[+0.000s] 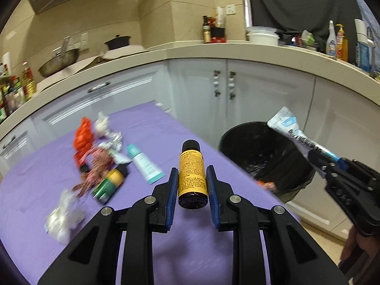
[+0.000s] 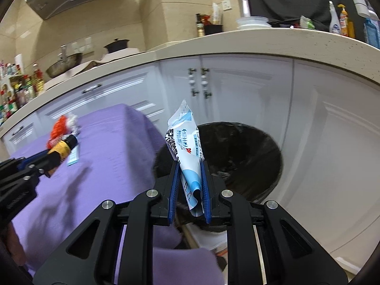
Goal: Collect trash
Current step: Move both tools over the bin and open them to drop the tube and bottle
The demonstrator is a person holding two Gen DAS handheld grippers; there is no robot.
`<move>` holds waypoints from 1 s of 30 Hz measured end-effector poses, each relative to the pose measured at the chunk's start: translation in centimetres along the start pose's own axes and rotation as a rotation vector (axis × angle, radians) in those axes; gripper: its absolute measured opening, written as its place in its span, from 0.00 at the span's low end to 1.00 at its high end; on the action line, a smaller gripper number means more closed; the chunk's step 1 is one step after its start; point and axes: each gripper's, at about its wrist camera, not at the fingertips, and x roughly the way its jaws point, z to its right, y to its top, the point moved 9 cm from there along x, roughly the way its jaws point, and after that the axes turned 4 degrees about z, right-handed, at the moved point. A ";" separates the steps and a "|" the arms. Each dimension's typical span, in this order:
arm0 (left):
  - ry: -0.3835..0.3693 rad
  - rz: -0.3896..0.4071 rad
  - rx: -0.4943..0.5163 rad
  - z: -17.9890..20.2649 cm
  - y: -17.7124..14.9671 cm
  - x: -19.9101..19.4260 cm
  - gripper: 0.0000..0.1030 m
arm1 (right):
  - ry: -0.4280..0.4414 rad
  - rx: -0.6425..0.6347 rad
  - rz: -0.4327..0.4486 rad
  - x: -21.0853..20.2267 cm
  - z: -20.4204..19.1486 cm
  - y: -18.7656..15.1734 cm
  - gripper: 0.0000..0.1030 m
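Yellow-labelled dark bottle point(image 1: 192, 174) sits clamped in the left gripper point(image 1: 192, 178) above the purple-covered worktop point(image 1: 35, 190). Right gripper point(image 2: 191, 178) pinches a blue-white wrapper point(image 2: 187, 147) over the black trash bin point(image 2: 249, 152).

Left tool point(image 1: 192, 185) grips brown bottle point(image 1: 192, 173) — blurred litter, perhaps wrappers point(image 1: 99, 156).

both wrist views look down along fingers, sharing black bin point(image 1: 266, 156), counter
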 end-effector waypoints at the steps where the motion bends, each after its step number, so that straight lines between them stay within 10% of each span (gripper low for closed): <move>1: -0.010 0.008 0.010 0.7 0.5 0.2 0.24 | -0.009 0.005 -0.001 0.3 0.5 0.1 0.17; 19: -0.119 0.008 0.095 8.9 4.8 7.0 0.25 | -0.117 0.112 -0.030 6.2 7.6 0.8 0.30; 30: -0.102 0.021 0.071 7.8 4.9 6.3 0.53 | -0.135 0.124 -0.011 4.2 7.8 1.1 0.32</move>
